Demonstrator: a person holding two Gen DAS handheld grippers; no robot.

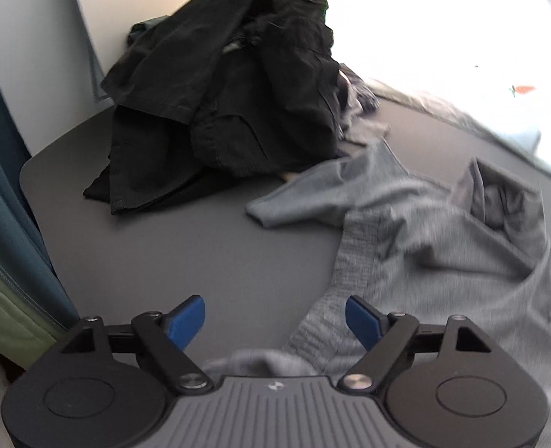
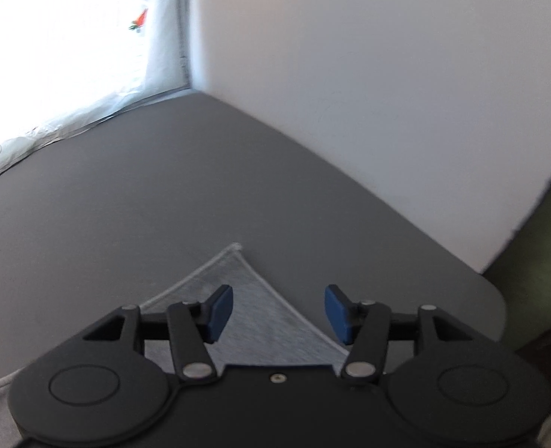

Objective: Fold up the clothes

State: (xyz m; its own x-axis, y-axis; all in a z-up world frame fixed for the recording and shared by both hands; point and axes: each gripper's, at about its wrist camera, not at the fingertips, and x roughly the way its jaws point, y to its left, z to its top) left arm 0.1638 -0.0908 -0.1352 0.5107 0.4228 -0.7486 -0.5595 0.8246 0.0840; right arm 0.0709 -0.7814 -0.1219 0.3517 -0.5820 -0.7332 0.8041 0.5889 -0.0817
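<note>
A crumpled grey garment (image 1: 436, 231) lies on the dark grey table (image 1: 185, 246), spread to the right in the left wrist view. My left gripper (image 1: 275, 323) hovers open over its near edge, with nothing between the blue fingertips. In the right wrist view a pointed corner of the grey garment (image 2: 234, 298) lies flat on the table (image 2: 163, 194). My right gripper (image 2: 278, 313) stands open just above that corner and holds nothing.
A heap of black clothes (image 1: 230, 93) sits at the back of the table, with more grey fabric behind it. A white wall (image 2: 387, 93) borders the table. A bright curtained window (image 2: 70, 44) lies beyond. Teal and green fabric (image 1: 2, 224) hangs at the left.
</note>
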